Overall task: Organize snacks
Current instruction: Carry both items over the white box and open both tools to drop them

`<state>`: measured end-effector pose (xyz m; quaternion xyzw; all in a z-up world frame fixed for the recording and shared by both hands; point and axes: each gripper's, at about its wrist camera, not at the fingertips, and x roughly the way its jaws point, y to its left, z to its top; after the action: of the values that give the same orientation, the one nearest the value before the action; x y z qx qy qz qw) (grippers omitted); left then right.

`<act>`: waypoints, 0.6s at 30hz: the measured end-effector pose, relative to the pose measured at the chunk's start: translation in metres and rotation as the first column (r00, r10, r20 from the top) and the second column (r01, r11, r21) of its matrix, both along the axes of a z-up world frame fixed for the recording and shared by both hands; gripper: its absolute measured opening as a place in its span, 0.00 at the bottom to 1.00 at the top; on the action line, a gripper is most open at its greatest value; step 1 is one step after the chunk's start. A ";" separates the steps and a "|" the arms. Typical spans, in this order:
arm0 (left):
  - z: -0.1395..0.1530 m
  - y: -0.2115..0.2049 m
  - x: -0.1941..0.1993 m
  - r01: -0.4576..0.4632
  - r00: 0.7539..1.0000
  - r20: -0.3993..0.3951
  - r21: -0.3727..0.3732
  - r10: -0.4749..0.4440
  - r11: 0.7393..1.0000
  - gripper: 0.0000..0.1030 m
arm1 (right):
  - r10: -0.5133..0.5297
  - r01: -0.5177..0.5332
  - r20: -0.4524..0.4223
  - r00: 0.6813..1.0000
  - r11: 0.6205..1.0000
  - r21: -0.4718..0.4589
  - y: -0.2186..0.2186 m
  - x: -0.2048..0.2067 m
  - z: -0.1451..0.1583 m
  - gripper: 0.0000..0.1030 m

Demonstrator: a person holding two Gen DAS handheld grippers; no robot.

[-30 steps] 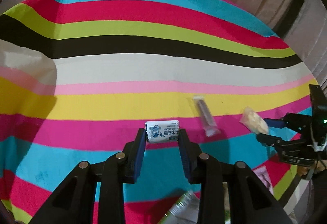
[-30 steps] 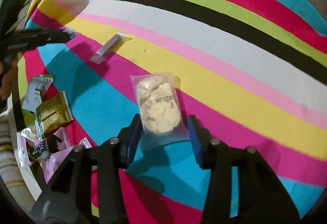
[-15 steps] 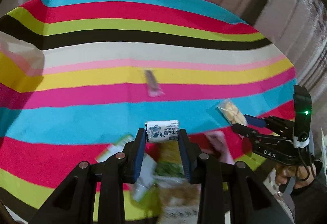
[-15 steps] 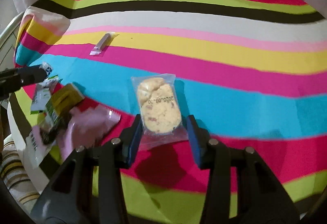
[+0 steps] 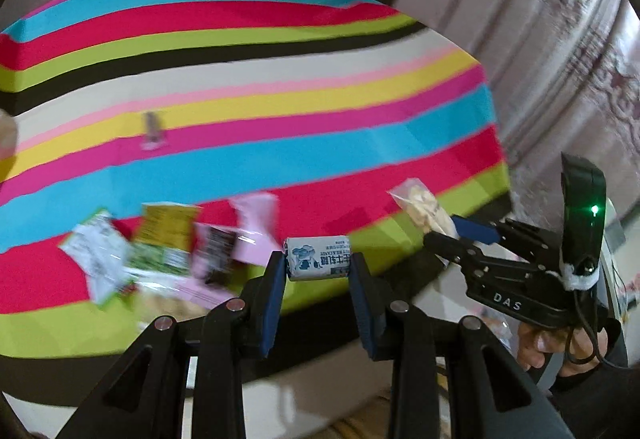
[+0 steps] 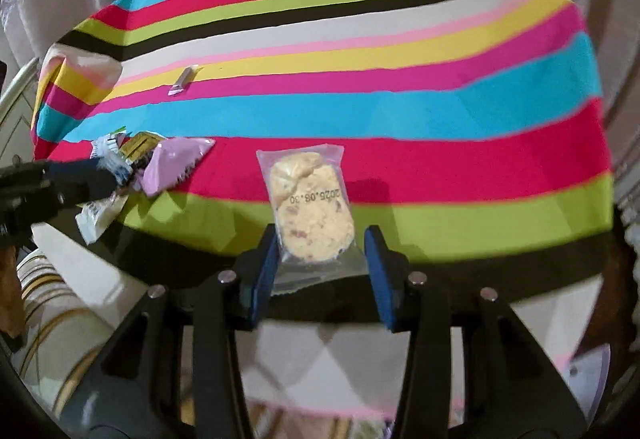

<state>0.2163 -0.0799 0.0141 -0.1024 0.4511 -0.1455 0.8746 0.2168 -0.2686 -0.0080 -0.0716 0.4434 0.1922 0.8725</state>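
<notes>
I see a striped tablecloth point(image 6: 360, 111); a snack pile point(image 5: 160, 251) lies near-left, one slim wrapper point(image 6: 182, 81) far-left.

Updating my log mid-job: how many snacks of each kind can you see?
Candy roll: 1
Cookie bag: 1
Stick packet: 1
Piled packets: at least 4, blurred
Total: at least 7

Wrist fisheyes, facing forward, sharing striped tablecloth point(image 5: 280, 79)
</notes>
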 end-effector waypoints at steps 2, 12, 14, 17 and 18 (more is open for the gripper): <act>0.002 -0.018 -0.008 0.040 0.999 -0.003 -0.007 -0.040 0.999 0.32 | -0.024 0.024 0.002 1.000 1.000 -0.004 -0.016 -0.013 0.002 0.45; 0.018 -0.103 -0.047 0.221 0.975 -0.003 -0.018 -0.221 0.975 0.32 | -0.164 0.164 0.001 0.986 0.986 -0.001 -0.105 -0.075 0.009 0.45; 0.021 -0.120 -0.054 0.259 0.966 -0.004 -0.024 -0.259 0.966 0.32 | -0.191 0.191 0.002 0.982 0.982 0.002 -0.120 -0.084 0.010 0.45; 0.024 -0.143 -0.062 0.310 0.951 -0.007 -0.027 -0.310 0.950 0.32 | -0.239 0.238 0.007 0.971 0.971 0.009 -0.143 -0.096 0.012 0.45; 0.024 -0.153 -0.065 0.329 0.944 -0.009 -0.022 -0.329 0.944 0.32 | -0.253 0.252 0.009 0.968 0.968 0.009 -0.150 -0.100 0.013 0.45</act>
<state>0.1514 -0.2325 0.0383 -0.0354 0.4659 -0.2932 0.8341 0.1172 -0.4185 0.0052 -0.0122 0.4437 0.0809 0.8924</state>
